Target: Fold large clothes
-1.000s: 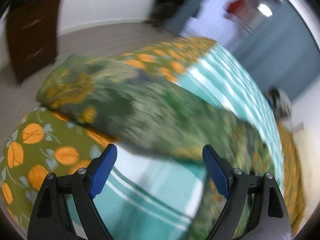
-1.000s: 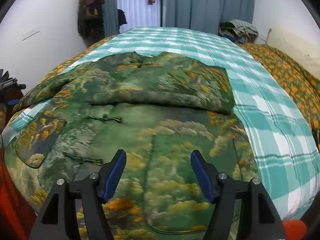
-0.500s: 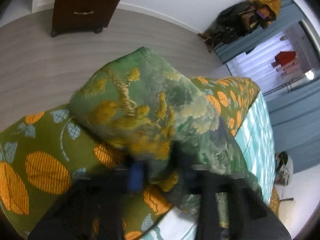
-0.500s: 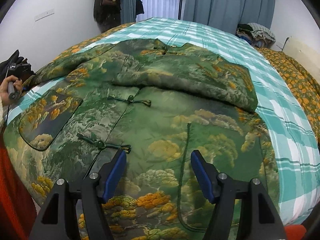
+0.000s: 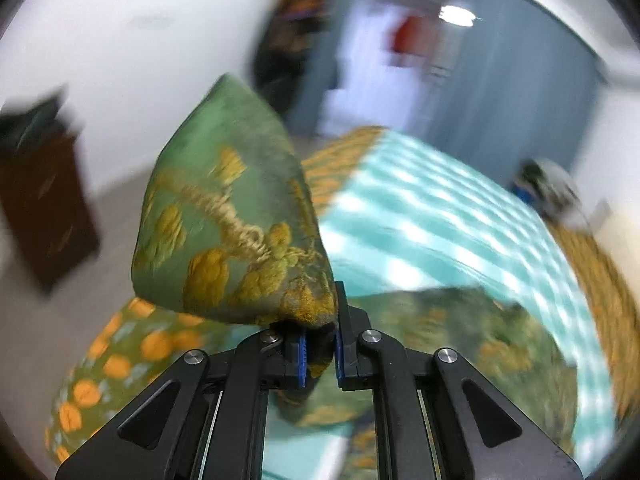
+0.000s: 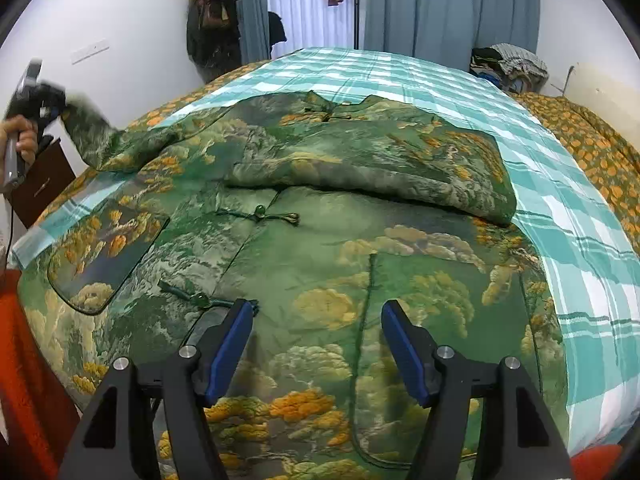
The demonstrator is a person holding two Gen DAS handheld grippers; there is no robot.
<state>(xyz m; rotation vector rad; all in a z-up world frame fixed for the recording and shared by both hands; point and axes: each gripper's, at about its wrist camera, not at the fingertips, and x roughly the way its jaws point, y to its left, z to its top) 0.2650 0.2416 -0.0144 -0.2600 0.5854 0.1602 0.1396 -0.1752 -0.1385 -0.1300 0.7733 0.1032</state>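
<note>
Right wrist view: green brocade jacket lies spread on the checked bed cover. Left gripper clamps the jacket's sleeve end, raised off the bed. Right gripper hangs above the jacket, jaws apart, empty.
</note>
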